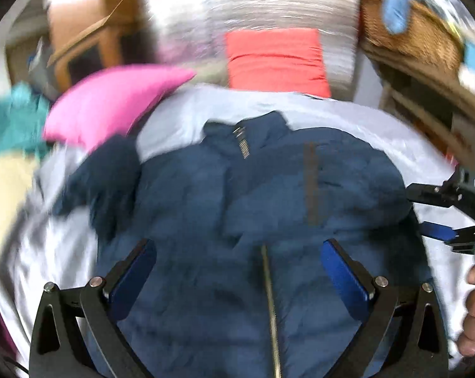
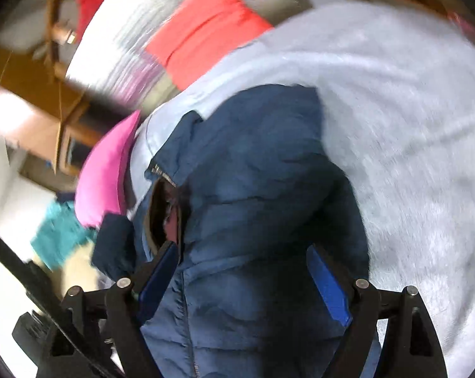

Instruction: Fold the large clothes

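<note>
The navy jacket [image 1: 237, 195] lies spread on a pale sheet [image 1: 347, 116], collar away from the cameras, zipper running down its middle. One sleeve [image 1: 108, 173] is bunched at its left side near a pink cushion [image 1: 111, 100]. The left gripper [image 1: 237, 271] hangs over the jacket's lower part, jaws released and wide. The right gripper [image 2: 243, 277] straddles the jacket's front, jaws spread too; with the blur, contact is probably none. A red cushion [image 1: 275, 60] lies beyond.

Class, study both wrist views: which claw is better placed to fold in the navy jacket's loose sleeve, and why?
Left, probably. The left claw hangs open over the navy puffer jacket, with the bunched dark sleeve on its own side. The right claw, also open, hovers at the jacket's opposite edge beside the pale grey bedsheet.
</note>
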The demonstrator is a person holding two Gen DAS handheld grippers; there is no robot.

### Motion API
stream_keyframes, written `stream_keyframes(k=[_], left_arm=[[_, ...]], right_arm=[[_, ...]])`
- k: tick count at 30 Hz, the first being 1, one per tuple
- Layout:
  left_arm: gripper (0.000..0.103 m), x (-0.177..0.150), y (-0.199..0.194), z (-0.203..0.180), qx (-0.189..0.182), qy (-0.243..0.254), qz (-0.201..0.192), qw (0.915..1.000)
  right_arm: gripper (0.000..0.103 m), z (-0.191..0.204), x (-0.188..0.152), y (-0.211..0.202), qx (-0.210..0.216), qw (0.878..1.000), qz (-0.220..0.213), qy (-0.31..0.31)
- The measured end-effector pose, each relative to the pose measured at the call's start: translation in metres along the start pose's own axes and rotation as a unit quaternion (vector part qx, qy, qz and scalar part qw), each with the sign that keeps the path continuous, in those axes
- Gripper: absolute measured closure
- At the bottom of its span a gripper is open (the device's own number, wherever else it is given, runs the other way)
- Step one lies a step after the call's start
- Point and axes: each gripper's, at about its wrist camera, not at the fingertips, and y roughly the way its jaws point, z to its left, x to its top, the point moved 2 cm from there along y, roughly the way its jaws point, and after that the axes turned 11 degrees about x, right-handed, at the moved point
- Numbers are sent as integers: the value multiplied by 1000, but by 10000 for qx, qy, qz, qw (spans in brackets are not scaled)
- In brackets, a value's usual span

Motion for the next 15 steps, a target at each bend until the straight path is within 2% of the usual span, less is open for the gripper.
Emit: stream_keyframes(k=[2,4,7,9,10,11,12,13,14,15], left_arm=[[0,9,15,-33,368,541,-311,9974],[0,12,30,-53,594,844,-371,9940],[0,16,54,-62,836,918,-270,9919],[0,18,67,-53,959,789,-253,9919],[2,19,72,-48,947,753,-211,9924],[12,20,78,-41,937,725,-154,9928],[30,20,79,-39,900,700,-111,9934],[43,20,81,-32,794,627,-12,9949],[67,22,83,-23,664,498,99,9965],[69,23,82,-9,494,229,227,9983]], right_arm=[[17,-12,1,9,109,9994,122,300],[19,-18,-1,18,143,9986,164,474],[25,-26,6,32,73,9984,188,530],[42,-26,12,32,-42,9987,128,489],[46,-28,13,35,-104,9987,116,485],[51,-30,16,35,-162,9986,113,494],[60,-32,18,37,-204,9985,110,491],[66,-33,21,38,-265,9986,112,448],[76,-33,25,41,-353,9987,108,364],[80,-33,28,40,-414,9986,92,318]])
